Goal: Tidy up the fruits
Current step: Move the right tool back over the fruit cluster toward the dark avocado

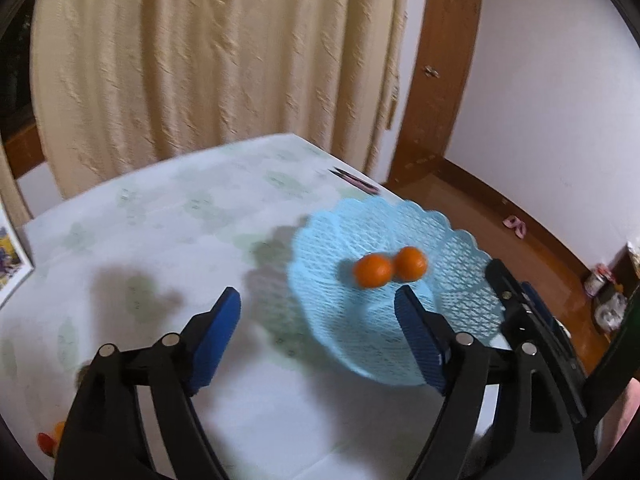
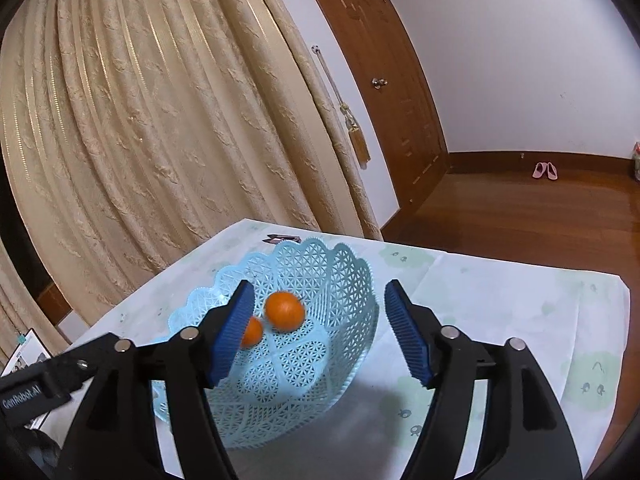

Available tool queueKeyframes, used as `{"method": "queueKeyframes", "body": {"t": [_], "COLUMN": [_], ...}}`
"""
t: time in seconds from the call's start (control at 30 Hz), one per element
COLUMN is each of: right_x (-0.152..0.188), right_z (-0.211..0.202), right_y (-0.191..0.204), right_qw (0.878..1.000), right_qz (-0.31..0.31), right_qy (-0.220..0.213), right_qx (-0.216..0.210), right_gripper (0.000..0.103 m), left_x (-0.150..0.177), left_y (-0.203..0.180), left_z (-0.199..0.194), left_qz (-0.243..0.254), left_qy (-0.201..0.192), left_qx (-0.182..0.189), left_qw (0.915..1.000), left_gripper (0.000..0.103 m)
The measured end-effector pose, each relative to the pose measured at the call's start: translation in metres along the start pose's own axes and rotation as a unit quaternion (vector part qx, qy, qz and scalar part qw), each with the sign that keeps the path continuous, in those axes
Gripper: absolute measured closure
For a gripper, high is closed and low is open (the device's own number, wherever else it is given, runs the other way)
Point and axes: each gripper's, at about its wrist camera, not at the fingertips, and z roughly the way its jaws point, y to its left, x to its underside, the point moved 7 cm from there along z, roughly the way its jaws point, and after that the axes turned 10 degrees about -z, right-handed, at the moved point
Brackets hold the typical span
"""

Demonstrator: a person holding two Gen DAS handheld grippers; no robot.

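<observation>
A light blue lattice basket stands on the table and holds two oranges. They also show in the right wrist view, one in full and one partly behind my left finger. My left gripper is open and empty, above the table at the basket's left edge. My right gripper is open and empty, held above the basket. Its black body shows in the left wrist view at the right. More fruit lies at the lower left table edge, mostly hidden.
The table has a pale patterned cloth. A dark flat object lies near the far edge. A printed sheet lies at the left. Cream curtains, a wooden door and wooden floor lie beyond.
</observation>
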Motion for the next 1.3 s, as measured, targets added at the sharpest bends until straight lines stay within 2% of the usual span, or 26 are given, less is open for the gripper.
{"method": "queueKeyframes", "body": {"t": [0.03, 0.07, 0.37, 0.53, 0.7, 0.87, 0.93, 1.07, 1.17, 1.3], "right_x": [0.0, -0.001, -0.006, -0.006, -0.002, 0.006, 0.013, 0.038, 0.062, 0.093], "right_z": [-0.001, -0.003, -0.011, -0.015, -0.023, -0.035, -0.038, -0.043, -0.049, -0.054], "right_y": [0.001, 0.003, 0.013, 0.017, 0.034, 0.077, 0.101, 0.153, 0.196, 0.234], "right_qw": [1.0, 1.0, 0.999, 0.999, 0.999, 0.993, 0.987, 0.967, 0.943, 0.912], "right_qz": [-0.002, -0.004, -0.026, -0.031, -0.024, -0.054, -0.069, -0.107, -0.143, -0.158], "right_qy": [-0.004, -0.007, -0.028, -0.026, -0.011, 0.011, 0.03, 0.079, 0.119, 0.175], "right_qx": [-0.002, -0.003, -0.007, -0.009, -0.042, -0.103, -0.141, -0.218, -0.276, -0.335], "right_gripper": [0.027, 0.027, 0.021, 0.021, 0.021, 0.02, 0.017, 0.017, 0.017, 0.017], "left_x": [-0.002, -0.003, 0.001, 0.008, 0.016, 0.027, 0.033, 0.048, 0.06, 0.072], "left_y": [0.005, 0.013, 0.071, 0.111, 0.153, 0.195, 0.211, 0.242, 0.258, 0.273], "left_z": [-0.003, -0.008, -0.045, -0.071, -0.097, -0.121, -0.129, -0.138, -0.139, -0.138], "left_qz": [-0.001, -0.004, -0.029, -0.04, -0.069, -0.1, -0.115, -0.138, -0.151, -0.164], "left_qy": [-0.005, -0.015, -0.044, -0.055, -0.064, -0.071, -0.073, -0.068, -0.058, -0.047], "left_qx": [-0.006, -0.014, -0.061, -0.101, -0.128, -0.156, -0.168, -0.19, -0.2, -0.206], "left_qw": [1.0, 0.9998, 0.9967, 0.9925, 0.9873, 0.9801, 0.9763, 0.9696, 0.9662, 0.9636], "left_gripper": [0.015, 0.014, 0.013, 0.013, 0.013, 0.013, 0.013, 0.013, 0.013, 0.013]}}
